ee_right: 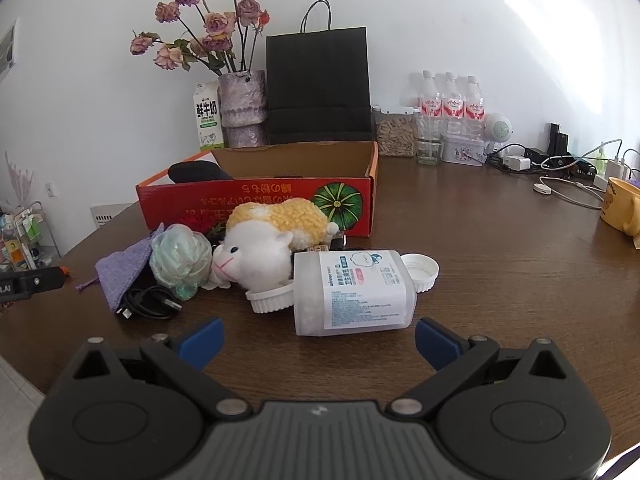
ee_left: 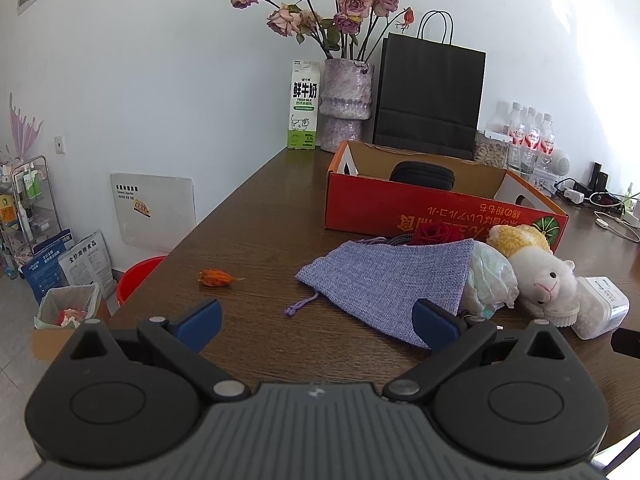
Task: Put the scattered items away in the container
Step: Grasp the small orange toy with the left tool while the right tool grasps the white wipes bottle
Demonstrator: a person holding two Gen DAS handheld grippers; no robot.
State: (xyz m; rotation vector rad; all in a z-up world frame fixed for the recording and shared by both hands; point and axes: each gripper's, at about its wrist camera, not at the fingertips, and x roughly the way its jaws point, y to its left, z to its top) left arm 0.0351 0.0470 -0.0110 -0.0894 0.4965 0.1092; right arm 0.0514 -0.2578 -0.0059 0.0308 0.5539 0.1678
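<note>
A red cardboard box (ee_left: 400,208) (ee_right: 256,196) stands open on the brown table with a black case (ee_left: 422,176) (ee_right: 198,172) inside. In front of it lie a purple cloth pouch (ee_left: 384,280) (ee_right: 122,270), a crumpled pale green bag (ee_left: 490,280) (ee_right: 182,258), a white and yellow plush sheep (ee_left: 536,264) (ee_right: 264,244), a red rose (ee_left: 434,234), a clear plastic jar (ee_right: 352,292) (ee_left: 600,306) on its side, its white lid (ee_right: 420,270) and a black cable (ee_right: 150,304). My left gripper (ee_left: 316,320) is open before the pouch. My right gripper (ee_right: 318,340) is open just short of the jar.
A small orange dried flower (ee_left: 216,278) lies alone at the left. At the back stand a milk carton (ee_left: 303,104), a vase of dried roses (ee_left: 346,104), a black paper bag (ee_left: 430,96) and water bottles (ee_right: 450,108). A yellow mug (ee_right: 620,206) and chargers sit far right.
</note>
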